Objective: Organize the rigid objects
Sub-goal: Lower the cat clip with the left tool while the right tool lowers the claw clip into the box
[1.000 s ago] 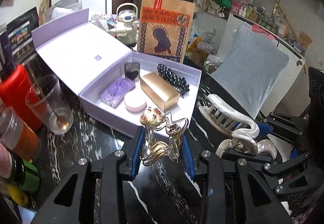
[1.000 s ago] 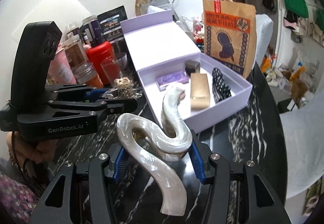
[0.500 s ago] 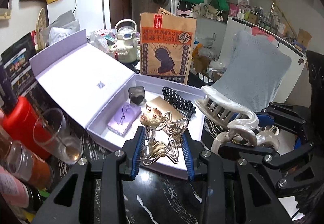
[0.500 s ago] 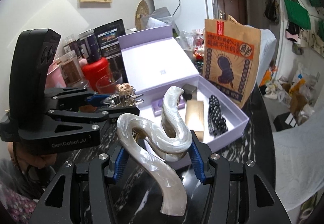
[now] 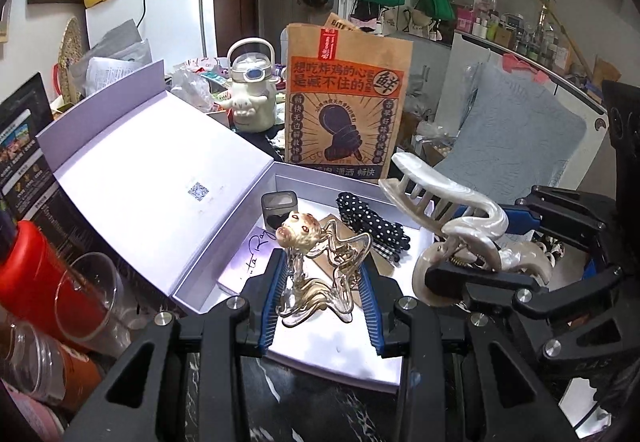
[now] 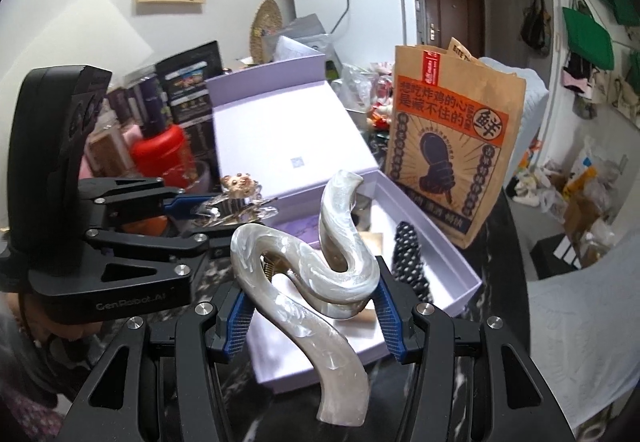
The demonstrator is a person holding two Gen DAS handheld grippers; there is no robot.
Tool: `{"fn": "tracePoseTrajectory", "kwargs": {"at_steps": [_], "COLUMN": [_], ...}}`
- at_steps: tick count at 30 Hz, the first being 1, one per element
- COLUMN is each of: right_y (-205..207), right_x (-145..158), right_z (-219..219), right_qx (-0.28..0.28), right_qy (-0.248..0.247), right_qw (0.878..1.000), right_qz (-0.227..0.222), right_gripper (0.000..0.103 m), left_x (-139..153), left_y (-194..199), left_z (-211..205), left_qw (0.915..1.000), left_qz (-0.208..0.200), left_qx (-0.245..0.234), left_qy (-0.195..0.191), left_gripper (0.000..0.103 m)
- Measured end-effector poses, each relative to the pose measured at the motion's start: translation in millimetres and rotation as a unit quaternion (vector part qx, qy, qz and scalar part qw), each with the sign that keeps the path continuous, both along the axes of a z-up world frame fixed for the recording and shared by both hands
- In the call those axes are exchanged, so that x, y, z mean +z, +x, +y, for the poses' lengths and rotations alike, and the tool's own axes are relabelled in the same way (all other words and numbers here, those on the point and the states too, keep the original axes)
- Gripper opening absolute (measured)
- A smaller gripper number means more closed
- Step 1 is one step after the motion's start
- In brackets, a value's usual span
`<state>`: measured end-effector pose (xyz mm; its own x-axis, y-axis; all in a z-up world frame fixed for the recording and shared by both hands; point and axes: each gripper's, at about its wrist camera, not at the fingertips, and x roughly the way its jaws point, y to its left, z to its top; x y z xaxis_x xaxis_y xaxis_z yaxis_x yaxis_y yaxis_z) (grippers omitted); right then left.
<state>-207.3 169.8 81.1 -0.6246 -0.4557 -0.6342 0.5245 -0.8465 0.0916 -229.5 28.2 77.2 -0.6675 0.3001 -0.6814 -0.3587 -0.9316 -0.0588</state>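
Left wrist view: left gripper (image 5: 322, 292) clamping a clear gold-tinted wavy hair claw with a small brown animal-head ornament (image 5: 320, 274), blue pads pressing on both sides, jaws narrowed right down onto it; claw hanging above the near edge of the open lilac rigid gift box (image 5: 340, 366). Inside the box: black polka-dot fabric clip (image 5: 372, 226), small dark square case with a heart (image 5: 279, 208), lilac flat card with script (image 5: 250, 262), gold bar partly hidden behind the claw. Right gripper showing at the right edge, carrying a pearl-white S-curved hair claw (image 5: 460, 234). Brown printed paper bag (image 5: 348, 106) standing just behind the box; clear glass tumbler (image 5: 90, 302) and red canister (image 5: 36, 274) to the left on the black marbled table (image 5: 320, 402). Right wrist view: right gripper (image 6: 312, 314) gripping the pearl-white claw (image 6: 320, 274) about its middle, jaws roughly half open and pressing on its curves; claw upright, over the near corner of the box (image 6: 468, 274). Left gripper (image 6: 188, 202) alongside, near the box's left side. Judging step: carrying both claws to the box, placement not yet done. Next move likely calling for lowering each claw onto bare floor of the box clear of the polka-dot clip, then easing the jaws apart.
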Motion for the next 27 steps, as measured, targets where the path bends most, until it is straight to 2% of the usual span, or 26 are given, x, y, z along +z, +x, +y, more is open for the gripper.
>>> {"fn": "tracePoseTrajectory", "kwargs": {"at_steps": [3, 9, 18, 27], "right_y": [-10, -27, -52, -66], "right_x": [-5, -13, -27, -49], "right_z": [-3, -7, -12, -19], "right_qx": [-0.004, -0.013, -0.009, -0.017], "right_qy": [0.006, 0.023, 0.019, 0.037], "right_qw": [1.0, 1.0, 1.0, 0.999], "right_qz": [-0.005, -0.001, -0.015, -0.017], "right_gripper": [0.054, 0.054, 0.054, 0.053], "left_x": [-6, -18, -33, -49], "left_y": [-13, -31, -46, -59], "left_z": [-2, -4, -9, -8], "left_qw": [0.9999, 0.9998, 0.9994, 0.999], "left_qz": [-0.013, -0.019, -0.031, -0.044], "left_qx": [-0.001, 0.01, 0.013, 0.011], "left_qy": [0.009, 0.0, 0.004, 0.006], "left_gripper": [0.035, 0.035, 0.035, 0.035]}}
